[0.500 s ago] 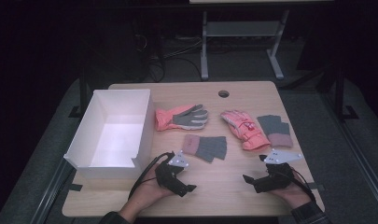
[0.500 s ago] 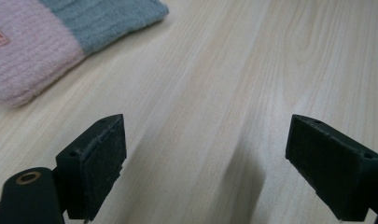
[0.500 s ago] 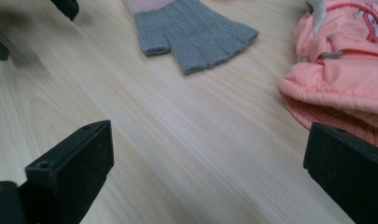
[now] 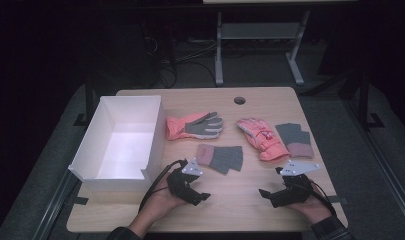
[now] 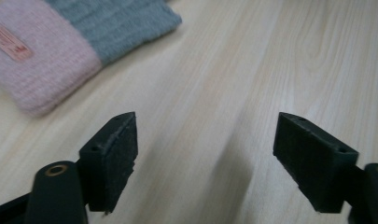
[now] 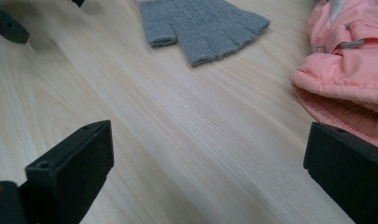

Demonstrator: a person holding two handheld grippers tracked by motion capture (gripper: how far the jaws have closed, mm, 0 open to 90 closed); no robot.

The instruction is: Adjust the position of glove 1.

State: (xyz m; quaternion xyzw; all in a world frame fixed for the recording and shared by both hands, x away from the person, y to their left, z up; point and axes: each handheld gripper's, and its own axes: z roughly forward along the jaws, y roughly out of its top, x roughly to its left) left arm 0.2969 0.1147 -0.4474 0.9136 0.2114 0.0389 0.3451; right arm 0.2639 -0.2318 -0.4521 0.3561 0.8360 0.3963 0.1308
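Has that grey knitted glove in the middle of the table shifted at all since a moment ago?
No. The grey knitted glove lies where it did, just right of the white box.

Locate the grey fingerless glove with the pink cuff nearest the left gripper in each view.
High view: grey fingerless glove lies mid-table, just beyond the left gripper.
Left gripper view: upper left corner, pink cuff nearest.
Right gripper view: top centre, grey fingers toward the camera.
Shared landmark: the light wooden table.
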